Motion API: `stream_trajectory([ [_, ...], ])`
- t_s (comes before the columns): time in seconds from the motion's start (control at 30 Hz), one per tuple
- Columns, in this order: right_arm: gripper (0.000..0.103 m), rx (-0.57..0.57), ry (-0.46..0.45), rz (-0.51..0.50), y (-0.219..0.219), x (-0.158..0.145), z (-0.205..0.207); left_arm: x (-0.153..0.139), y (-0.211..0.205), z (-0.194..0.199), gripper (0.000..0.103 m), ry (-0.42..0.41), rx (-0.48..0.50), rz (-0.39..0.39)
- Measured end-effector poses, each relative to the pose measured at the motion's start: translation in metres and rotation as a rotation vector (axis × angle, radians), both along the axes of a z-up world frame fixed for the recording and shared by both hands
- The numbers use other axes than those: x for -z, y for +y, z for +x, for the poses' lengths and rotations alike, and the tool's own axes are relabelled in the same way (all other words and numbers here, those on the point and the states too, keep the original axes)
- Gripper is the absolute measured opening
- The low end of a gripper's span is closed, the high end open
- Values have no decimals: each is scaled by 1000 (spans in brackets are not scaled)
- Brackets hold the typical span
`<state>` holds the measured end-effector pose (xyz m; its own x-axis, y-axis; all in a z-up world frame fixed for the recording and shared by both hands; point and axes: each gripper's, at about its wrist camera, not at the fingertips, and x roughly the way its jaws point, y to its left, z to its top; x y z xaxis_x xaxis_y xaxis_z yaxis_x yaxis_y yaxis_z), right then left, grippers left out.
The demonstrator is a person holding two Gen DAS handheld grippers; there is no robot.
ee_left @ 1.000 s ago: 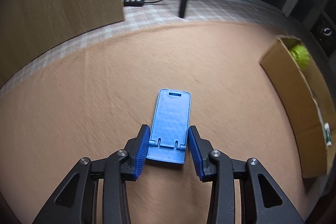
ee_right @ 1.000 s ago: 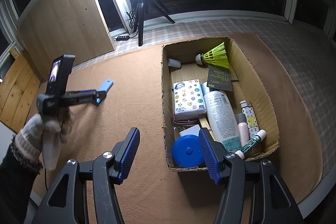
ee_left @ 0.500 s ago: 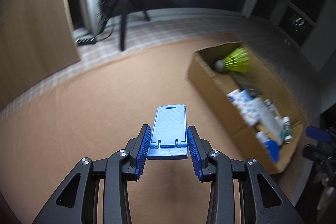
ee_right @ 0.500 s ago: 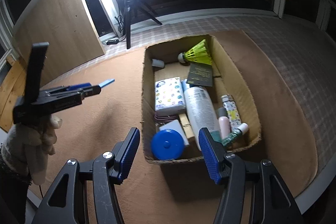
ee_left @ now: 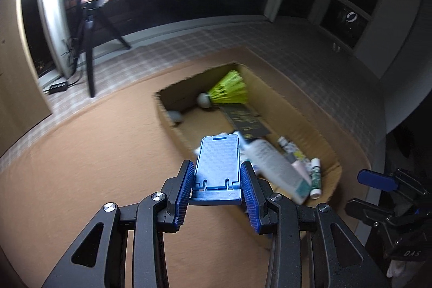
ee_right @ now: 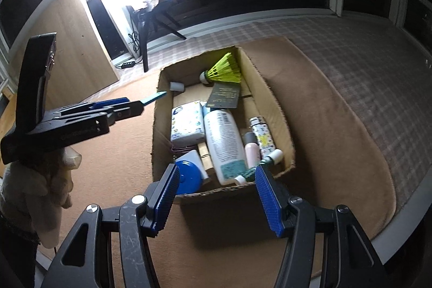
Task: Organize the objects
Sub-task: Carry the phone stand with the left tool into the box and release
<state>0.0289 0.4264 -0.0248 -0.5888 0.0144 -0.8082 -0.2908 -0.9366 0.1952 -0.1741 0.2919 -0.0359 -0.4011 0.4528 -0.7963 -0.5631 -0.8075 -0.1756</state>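
A napped tan carpet (ee_right: 324,126) carries an open corrugated cardboard box (ee_right: 278,123) crowded with a smooth white lotion bottle (ee_right: 224,142), a patterned tissue pack (ee_right: 187,123), a round blue tin (ee_right: 189,176) and a ribbed yellow shuttlecock (ee_right: 225,70). The left tongs (ee_left: 217,189) clamp a flat, checker-textured blue plastic phone stand (ee_left: 218,166) in the air by the box's left edge. The right tongs (ee_right: 216,200) hang open, empty, ridged blue pads (ee_right: 166,200) apart.

Two black hand-held grippers, the left gripper (ee_left: 217,189) and the right gripper (ee_right: 216,197), carry ribbed blue pads and silver pivot screws on triangular-cutout arms. A cream knitted glove (ee_right: 40,190) covers the hand on the left tool, above a dark sleeve.
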Motion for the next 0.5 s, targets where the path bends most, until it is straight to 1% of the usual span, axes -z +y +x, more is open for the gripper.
stream_trajectory([
  [0.2, 54, 28, 0, 1, 11, 0, 8, 3, 33, 5, 39, -8, 45, -1],
  [0.5, 54, 66, -8, 3, 29, 3, 24, 5, 85, 14, 39, -8, 138, 3],
])
